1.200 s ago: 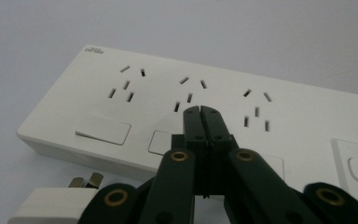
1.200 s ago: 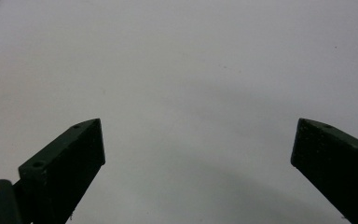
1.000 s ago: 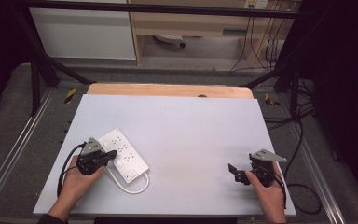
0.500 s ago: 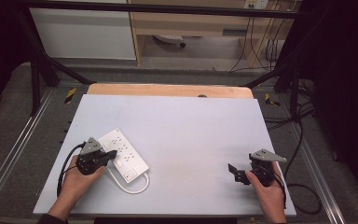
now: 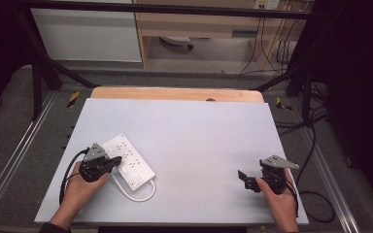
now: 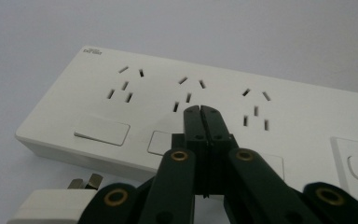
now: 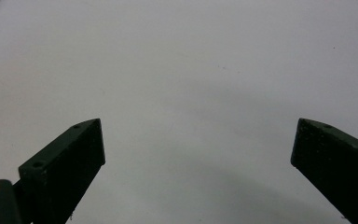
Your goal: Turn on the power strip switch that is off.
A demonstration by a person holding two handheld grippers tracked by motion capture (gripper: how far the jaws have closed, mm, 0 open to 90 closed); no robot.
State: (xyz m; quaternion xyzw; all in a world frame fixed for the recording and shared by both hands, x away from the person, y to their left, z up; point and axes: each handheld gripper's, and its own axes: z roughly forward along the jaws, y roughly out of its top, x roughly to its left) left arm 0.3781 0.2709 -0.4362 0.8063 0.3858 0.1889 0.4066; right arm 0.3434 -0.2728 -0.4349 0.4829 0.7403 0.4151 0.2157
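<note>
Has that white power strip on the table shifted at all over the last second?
No. The power strip lies at the same spot and angle relative to the table's left edge.

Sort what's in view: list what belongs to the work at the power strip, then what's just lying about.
In the job:
- white power strip
- its white cable and plug
- left hand-held gripper, jaws shut, tips over the strip
- right hand-held gripper, jaws open over bare table

Lying about:
- wooden board behind the table
- cables on the floor
- cabinet
</note>
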